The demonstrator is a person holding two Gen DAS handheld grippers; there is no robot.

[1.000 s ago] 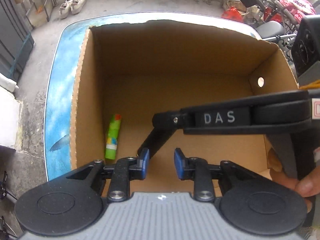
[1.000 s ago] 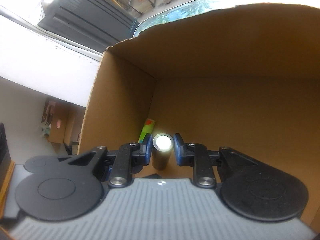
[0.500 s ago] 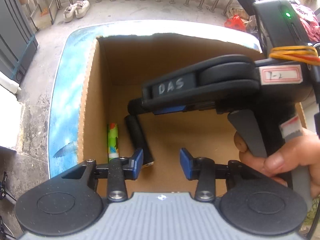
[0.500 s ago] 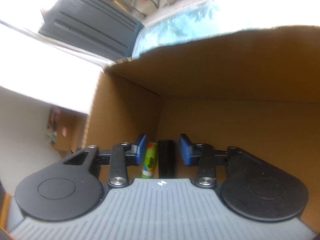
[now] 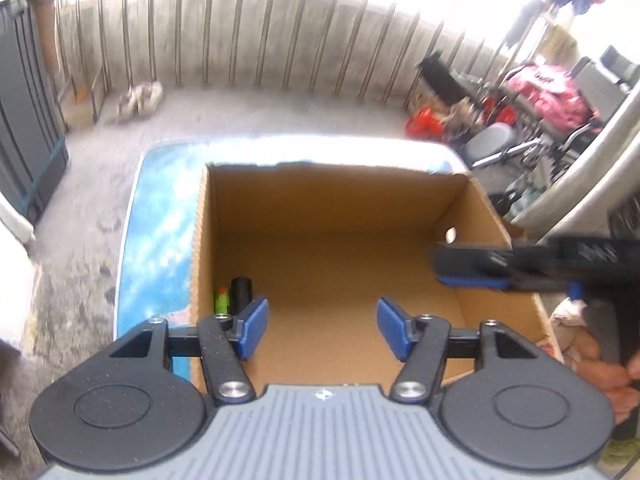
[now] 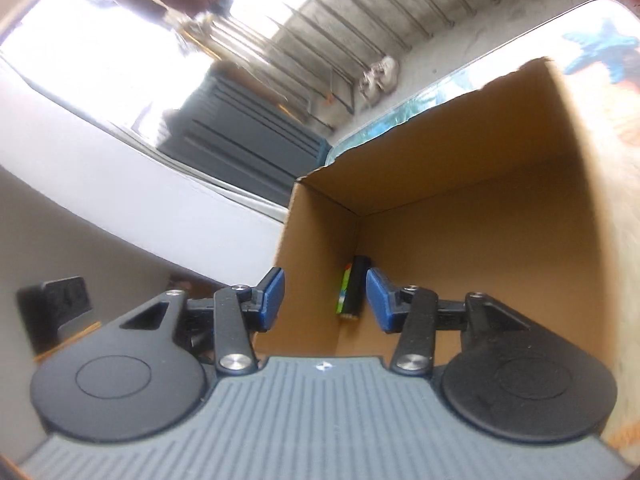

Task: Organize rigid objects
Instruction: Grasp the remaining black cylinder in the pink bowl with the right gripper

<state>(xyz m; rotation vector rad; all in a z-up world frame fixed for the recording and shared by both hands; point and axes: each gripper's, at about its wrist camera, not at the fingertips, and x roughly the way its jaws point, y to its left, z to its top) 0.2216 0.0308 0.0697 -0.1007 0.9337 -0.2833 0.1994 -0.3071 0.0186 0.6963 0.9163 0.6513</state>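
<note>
Both grippers have their blue-padded jaws opening with nothing between them. Left gripper [image 5: 322, 330] stands wide above the near edge of the cardboard box [image 5: 480, 200], tilted down toward its floor. Just beyond its left pad [image 5: 252, 328], down in the box's near-left corner, lie the two stored things side by side against the left wall: a black cylinder [image 5: 241, 292] with a flat round end, and, between it and the wall, a green tube [image 5: 221, 301] with an orange tip. Right gripper [image 6: 325, 300] is opened more narrowly, pointing into the box from outside its right wall; past its fingertips the same black cylinder [image 6: 357, 286] and green tube [image 6: 345, 288] rest on the box floor along the far wall. From the left wrist view the right gripper [image 5: 470, 270] reaches over the box's right rim, blurred, with the person's hand [image 5: 608, 376] wrapped around its handle. Farther off, the box sits on a blue patterned table [image 5: 160, 248], and a railing [image 5: 280, 40] bounds the concrete floor.
</note>
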